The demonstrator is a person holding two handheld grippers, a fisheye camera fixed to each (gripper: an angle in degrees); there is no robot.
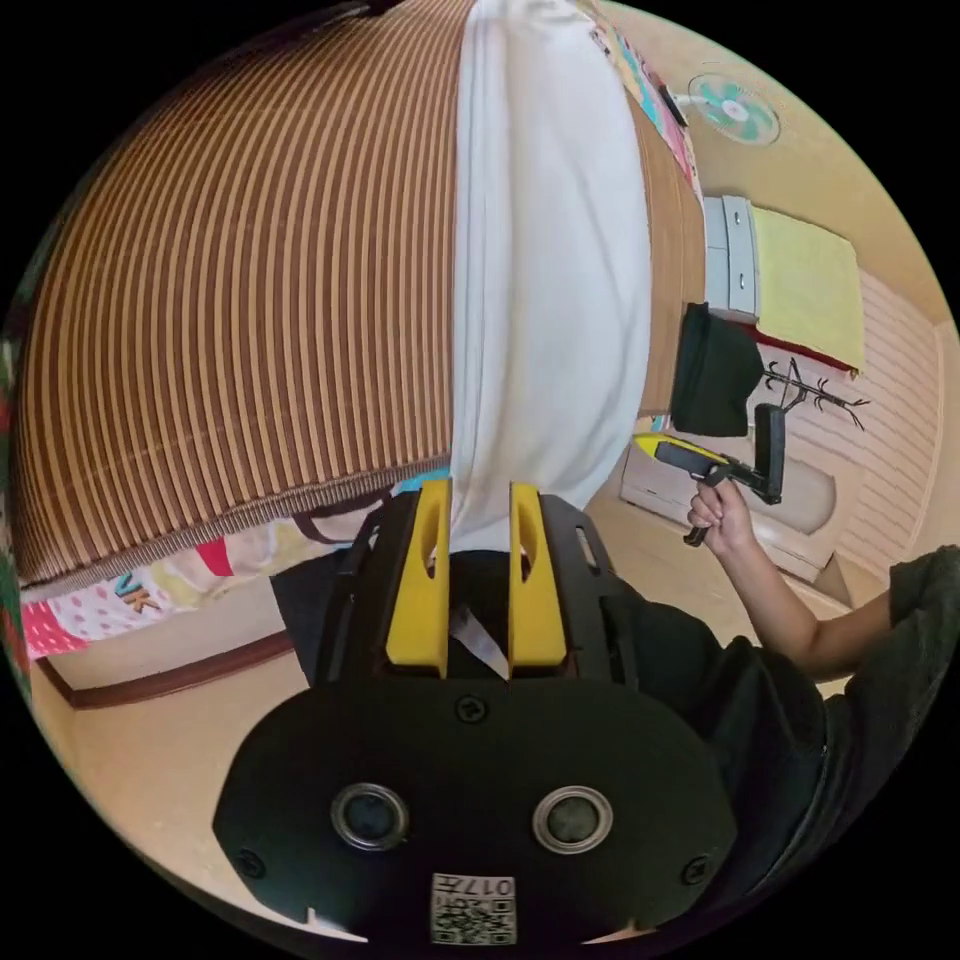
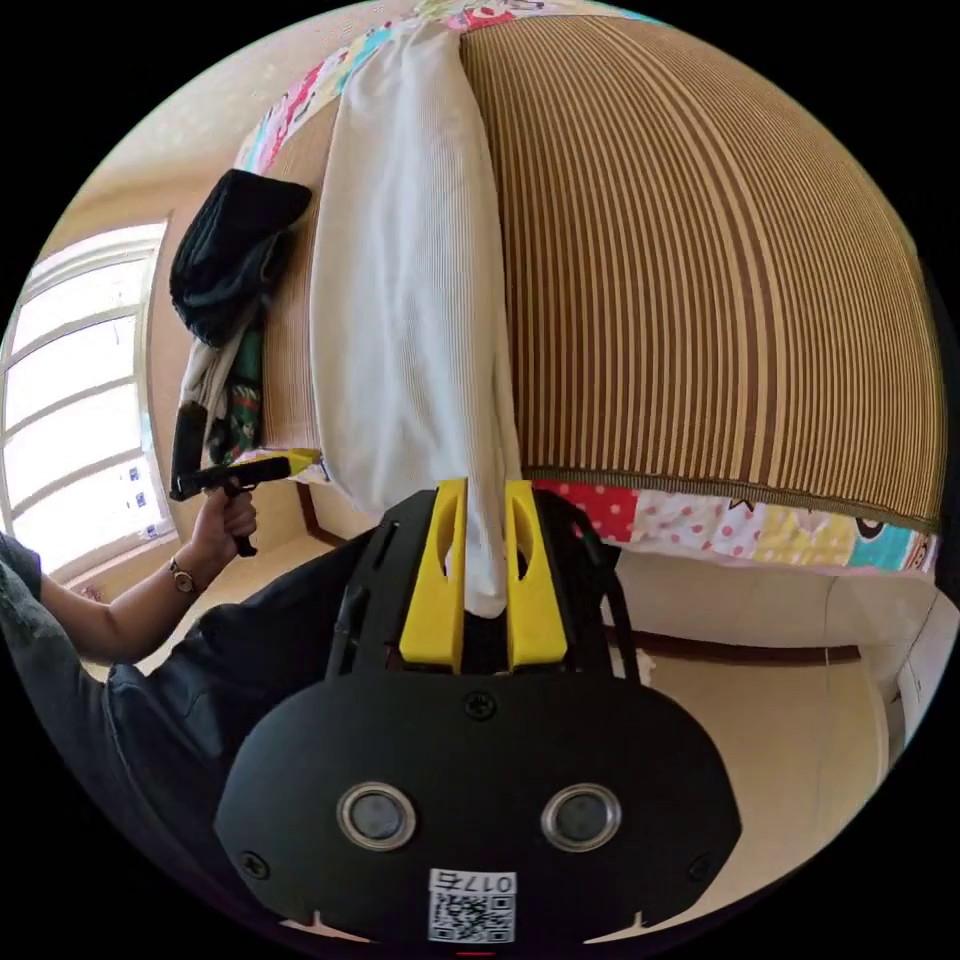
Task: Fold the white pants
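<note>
The white pants (image 1: 550, 250) lie stretched lengthwise on a brown striped mat (image 1: 250, 300) on a bed, with their near end pulled off the bed's edge. My left gripper (image 1: 478, 490) has its yellow jaws closed on one corner of that end. My right gripper (image 2: 485, 490) grips the other corner, and the white pants (image 2: 410, 300) bunch into a narrow strip between its jaws. In the left gripper view the right gripper (image 1: 665, 450) is held by a hand at the cloth's far corner. In the right gripper view the left gripper (image 2: 285, 465) is at the opposite corner.
A black garment (image 2: 235, 250) lies heaped at the mat's edge beside the pants. A patterned sheet (image 2: 760, 530) hangs below the striped mat (image 2: 700, 250). A fan (image 1: 735, 108), drawers (image 1: 730, 255) and a coat stand (image 1: 810, 390) line the wall. A window (image 2: 80, 400) is nearby. The person's dark-clothed lap is under both grippers.
</note>
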